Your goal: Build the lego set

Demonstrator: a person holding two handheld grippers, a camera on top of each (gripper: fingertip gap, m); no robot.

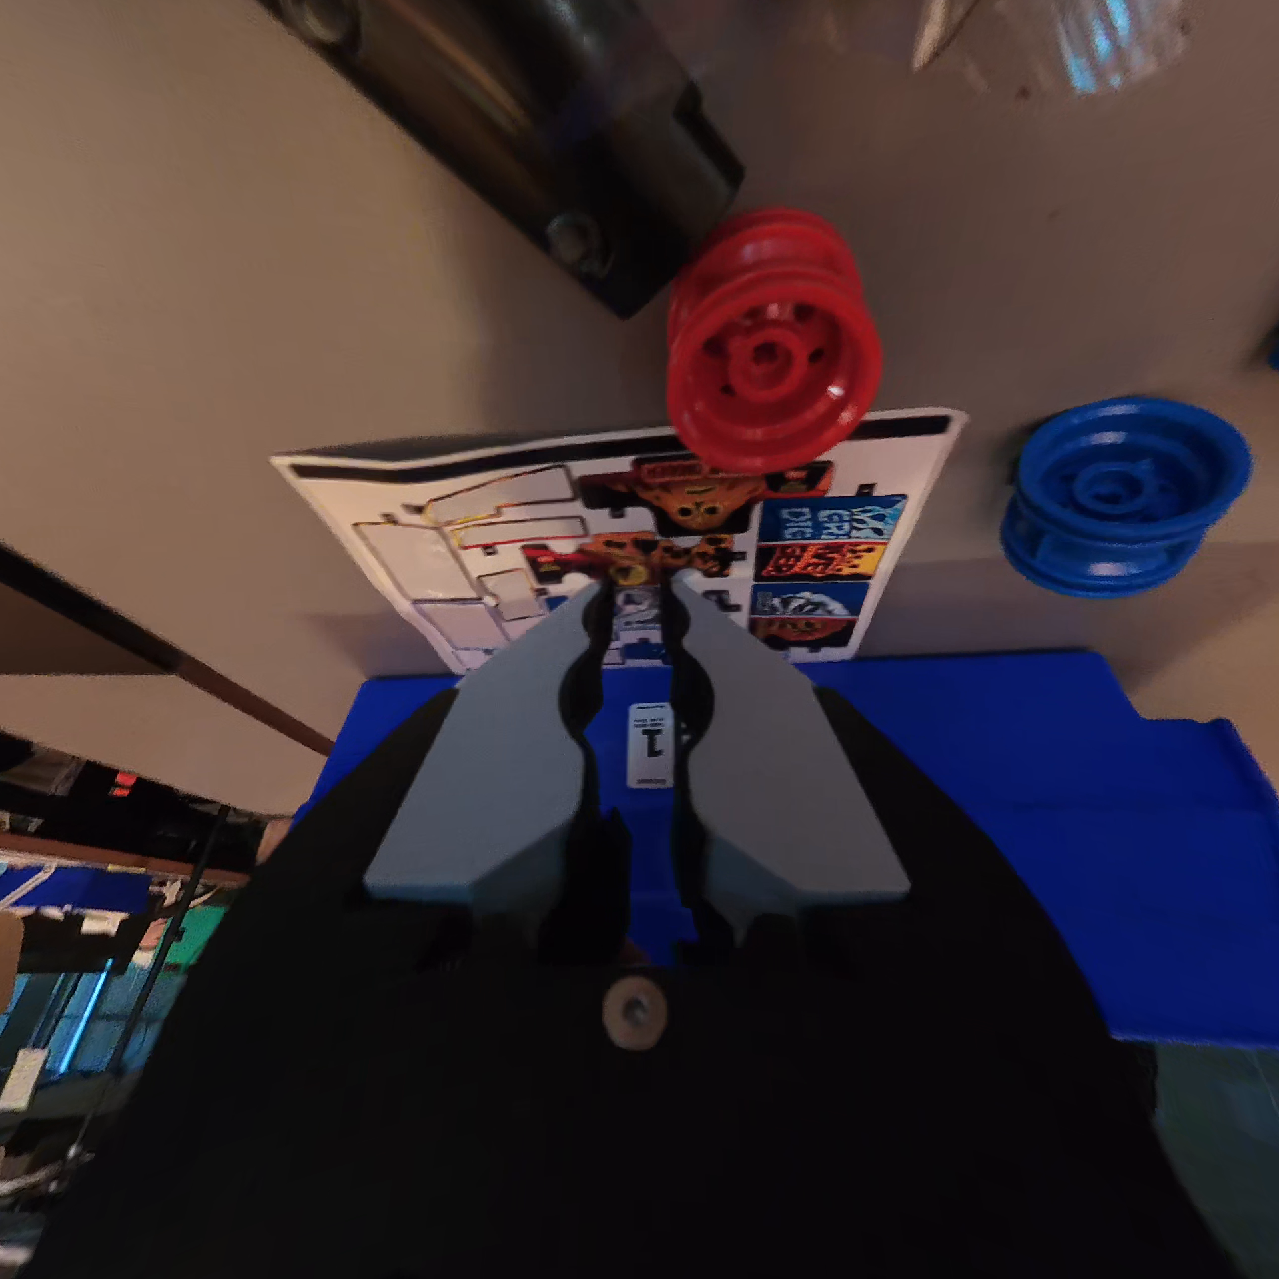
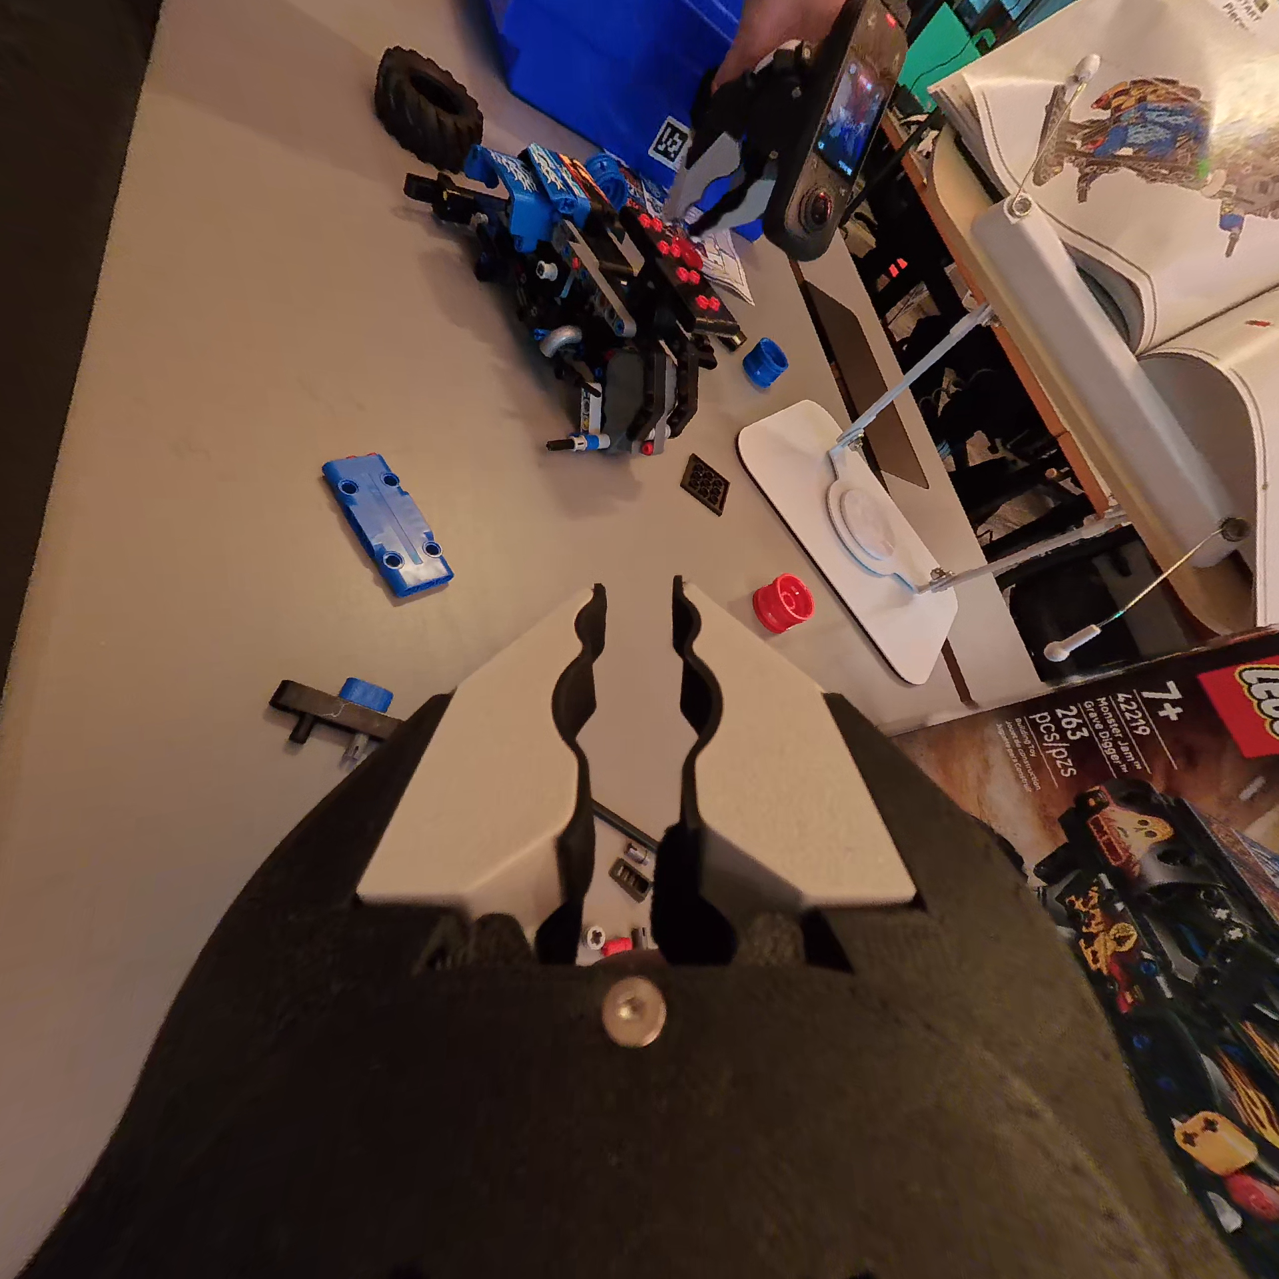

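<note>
Overhead, two grippers work above a tan table point(image 2: 228, 332) strewn with toy bricks.

Only the left view shows the left gripper point(image 1: 633, 588), jaws slightly apart, over a sticker sheet point(image 1: 484, 540) near a red wheel rim point(image 1: 772, 346). Only the right view shows the right gripper point(image 2: 638, 588), jaws apart and empty, and the half-built truck point(image 2: 595, 291) farther away.

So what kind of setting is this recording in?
Probably an indoor workshop or lab bench: a plain tabletop with a half-built Lego truck, its set box, an instruction booklet on a stand, and cluttered shelving behind.
</note>
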